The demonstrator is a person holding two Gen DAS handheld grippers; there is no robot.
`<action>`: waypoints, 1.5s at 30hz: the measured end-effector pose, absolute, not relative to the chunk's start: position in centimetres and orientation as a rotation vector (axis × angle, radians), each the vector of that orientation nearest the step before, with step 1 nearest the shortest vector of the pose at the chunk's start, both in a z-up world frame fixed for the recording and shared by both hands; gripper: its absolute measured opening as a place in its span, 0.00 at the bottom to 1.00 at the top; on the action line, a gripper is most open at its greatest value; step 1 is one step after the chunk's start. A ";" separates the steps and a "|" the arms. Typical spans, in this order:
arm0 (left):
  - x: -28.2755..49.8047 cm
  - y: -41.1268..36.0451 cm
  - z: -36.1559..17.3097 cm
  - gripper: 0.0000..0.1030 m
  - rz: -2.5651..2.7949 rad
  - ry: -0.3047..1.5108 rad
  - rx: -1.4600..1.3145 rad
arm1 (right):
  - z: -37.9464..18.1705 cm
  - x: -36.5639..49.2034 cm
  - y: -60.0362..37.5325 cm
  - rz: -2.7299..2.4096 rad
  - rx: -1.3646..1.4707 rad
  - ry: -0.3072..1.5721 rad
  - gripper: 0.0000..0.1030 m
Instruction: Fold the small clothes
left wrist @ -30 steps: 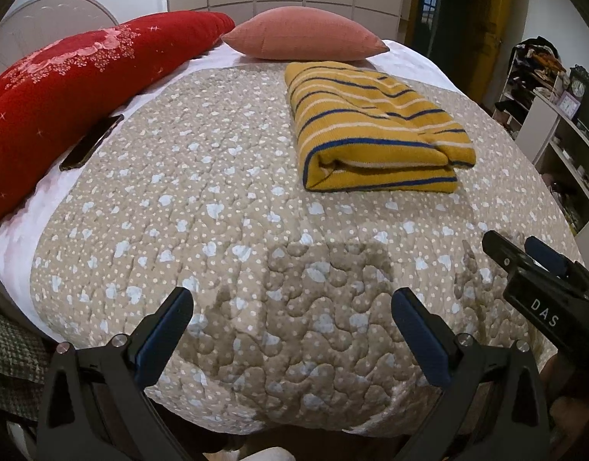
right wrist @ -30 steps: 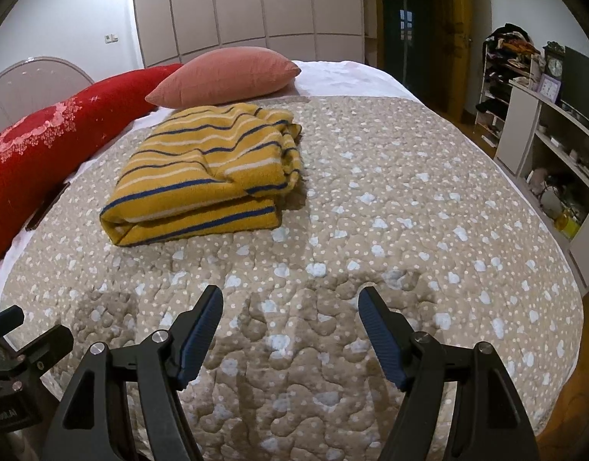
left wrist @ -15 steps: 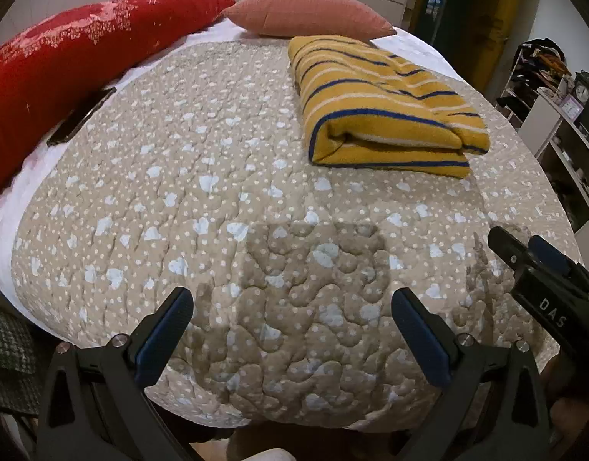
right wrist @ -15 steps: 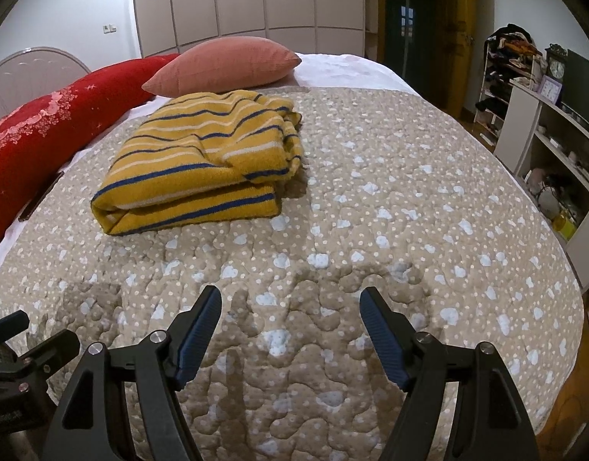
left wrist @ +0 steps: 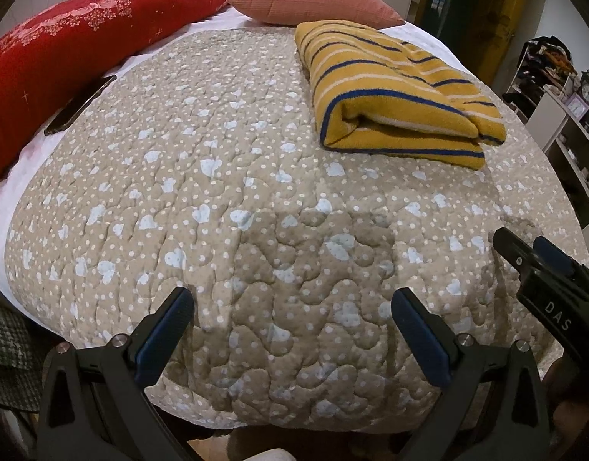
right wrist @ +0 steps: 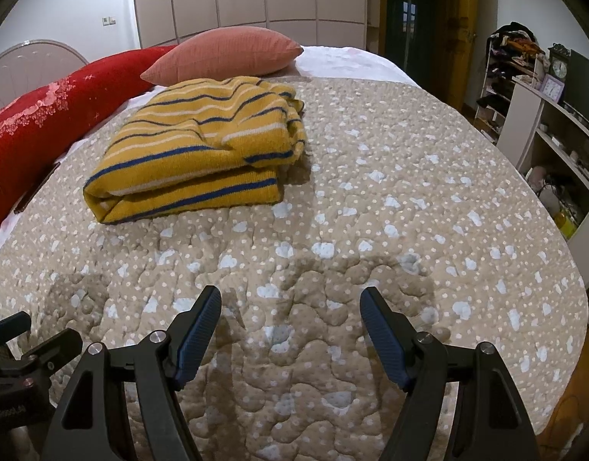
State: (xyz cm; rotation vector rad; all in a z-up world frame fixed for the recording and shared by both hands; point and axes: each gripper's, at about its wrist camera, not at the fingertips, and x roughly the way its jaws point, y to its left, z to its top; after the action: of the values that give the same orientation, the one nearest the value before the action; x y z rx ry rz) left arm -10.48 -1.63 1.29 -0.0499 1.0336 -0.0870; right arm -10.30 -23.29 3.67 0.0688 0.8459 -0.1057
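hovering: both grippers hang over the near edge of the bed, pointing down at the quilt
left gripper: jaws wide, nothing between the blue pads, only quilt below
right gripper: jaws wide, empty; it also shows at the right edge of the left wrist view, beside the left gripper
quilt: beige, stitched, with white dots and pale blue hearts; the grippers' shadows fall on its near part
sweater: yellow with blue and white stripes, folded into a thick stack, lying on the quilt well beyond both grippers, toward the head of the bed, touched by neither
phone: dark, flat, at the quilt's left edge against the red pillow
red pillow: long, along the left side
pink pillow: just behind the sweater
shelves: far right, off the bed, with a clock on top
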 end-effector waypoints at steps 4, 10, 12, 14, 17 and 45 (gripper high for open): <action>-10.4 -1.9 0.9 1.00 -0.079 1.036 -0.030 | 3.3 -10.2 -23.1 -0.105 0.066 0.856 0.77; -10.3 -2.2 0.5 1.00 -0.060 1.040 -0.008 | 2.8 -10.0 -23.0 -0.099 0.063 0.864 0.82; -10.3 -2.4 0.4 1.00 -0.053 1.044 0.003 | 2.6 -9.9 -22.9 -0.101 0.062 0.868 0.83; -10.2 -2.5 0.3 1.00 -0.044 1.050 0.006 | 2.5 -9.8 -22.9 -0.102 0.056 0.874 0.84; -10.1 -2.6 0.2 1.00 -0.035 1.059 0.011 | 2.3 -9.4 -23.1 -0.099 0.056 0.894 0.86; -9.2 -2.6 0.0 1.00 0.005 1.130 0.017 | 1.7 -8.8 -23.4 -0.109 0.051 0.915 0.94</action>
State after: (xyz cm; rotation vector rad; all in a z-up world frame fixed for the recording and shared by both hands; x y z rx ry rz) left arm -9.16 -2.59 -0.04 0.0166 1.1299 0.0052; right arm -8.79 -23.39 1.74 0.0505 0.9152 -0.1089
